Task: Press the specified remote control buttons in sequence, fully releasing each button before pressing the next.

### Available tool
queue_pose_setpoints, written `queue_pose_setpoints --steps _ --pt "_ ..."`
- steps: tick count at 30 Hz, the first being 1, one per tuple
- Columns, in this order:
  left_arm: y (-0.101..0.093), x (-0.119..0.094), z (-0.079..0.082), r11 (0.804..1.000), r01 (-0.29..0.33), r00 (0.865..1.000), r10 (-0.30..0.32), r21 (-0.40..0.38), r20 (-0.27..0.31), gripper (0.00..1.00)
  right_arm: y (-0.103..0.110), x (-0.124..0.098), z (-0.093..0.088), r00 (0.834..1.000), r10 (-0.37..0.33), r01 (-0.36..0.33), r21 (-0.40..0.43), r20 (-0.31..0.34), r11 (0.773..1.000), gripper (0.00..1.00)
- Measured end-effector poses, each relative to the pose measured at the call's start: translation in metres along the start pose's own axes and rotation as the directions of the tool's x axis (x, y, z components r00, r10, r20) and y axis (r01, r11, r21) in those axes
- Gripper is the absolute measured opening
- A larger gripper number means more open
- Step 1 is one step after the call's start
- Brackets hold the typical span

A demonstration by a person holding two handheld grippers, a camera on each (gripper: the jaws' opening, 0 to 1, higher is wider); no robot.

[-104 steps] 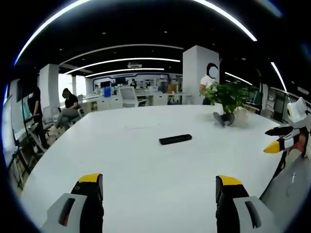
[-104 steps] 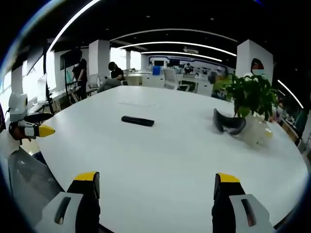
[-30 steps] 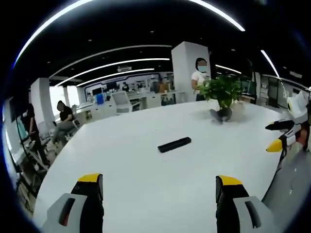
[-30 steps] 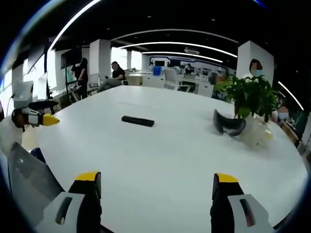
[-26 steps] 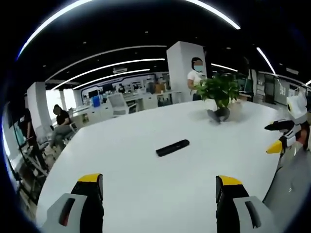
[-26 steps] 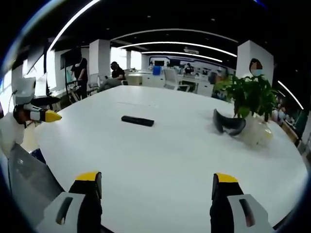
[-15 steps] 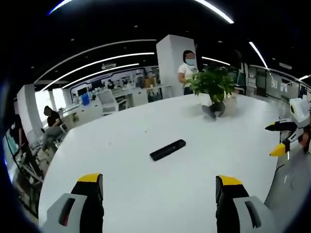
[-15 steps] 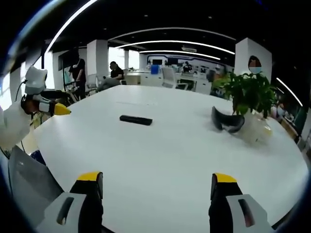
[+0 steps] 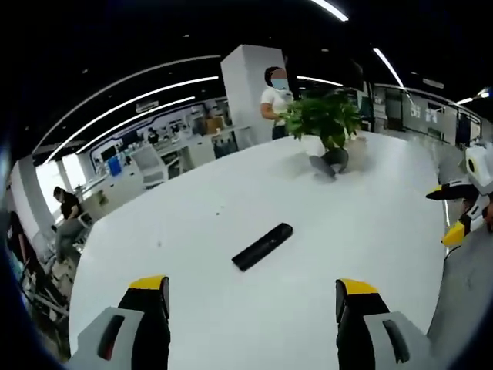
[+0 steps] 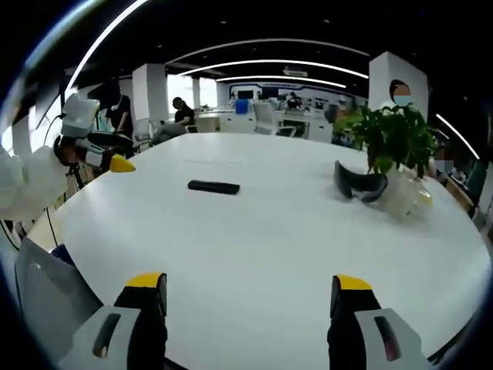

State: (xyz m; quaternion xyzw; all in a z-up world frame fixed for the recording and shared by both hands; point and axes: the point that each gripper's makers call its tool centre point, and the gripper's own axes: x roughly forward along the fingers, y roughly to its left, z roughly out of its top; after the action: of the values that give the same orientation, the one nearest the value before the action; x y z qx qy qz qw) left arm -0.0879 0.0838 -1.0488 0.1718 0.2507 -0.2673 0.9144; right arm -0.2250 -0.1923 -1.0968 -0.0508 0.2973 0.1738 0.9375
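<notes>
Both jaws are standing wide open, holding nothing. We are approaching the remote control (image 9: 263, 246), lying on the white table (image 9: 370, 231) near the potted plant (image 9: 323, 123); next we must reach its buttons.

A wide white tabletop (image 9: 370, 231) spreads across the lower half of both views, its rounded edge curving away at the sides. A potted green plant (image 10: 394, 139) stands toward its far right end in the right gripper view, and at upper centre in the left gripper view. Beyond lies an open office under a dark ceiling crossed by long curved light strips (image 10: 269, 42). White square pillars (image 9: 246, 92) rise behind. Desks and office chairs (image 10: 266, 119) fill the background, where several people sit or stand. Daylight glows at the far left.
</notes>
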Motion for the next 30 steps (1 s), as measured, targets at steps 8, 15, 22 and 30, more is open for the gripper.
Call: queue_pose_setpoints --steps 8,15,22,30 --pt "0.006 0.033 0.004 0.998 0.042 0.998 -0.039 0.046 -0.050 0.92 0.002 0.002 -0.004 1.000 0.011 -0.010 0.008 -0.018 1.000 0.84" --pt "0.007 0.065 0.006 0.994 0.096 0.991 -0.091 0.054 -0.100 0.92 0.008 0.005 -0.008 0.999 0.030 -0.031 -0.014 -0.044 0.999 0.84" --pt "0.009 0.095 0.009 0.981 0.145 0.980 -0.125 0.130 -0.154 0.86 0.010 0.006 -0.011 0.997 0.041 -0.043 -0.030 -0.062 0.999 0.83" --pt "0.011 0.129 0.011 0.963 0.182 0.964 -0.135 0.197 -0.227 0.78 0.006 0.006 -0.011 0.997 0.033 -0.034 -0.012 -0.063 0.999 0.83"
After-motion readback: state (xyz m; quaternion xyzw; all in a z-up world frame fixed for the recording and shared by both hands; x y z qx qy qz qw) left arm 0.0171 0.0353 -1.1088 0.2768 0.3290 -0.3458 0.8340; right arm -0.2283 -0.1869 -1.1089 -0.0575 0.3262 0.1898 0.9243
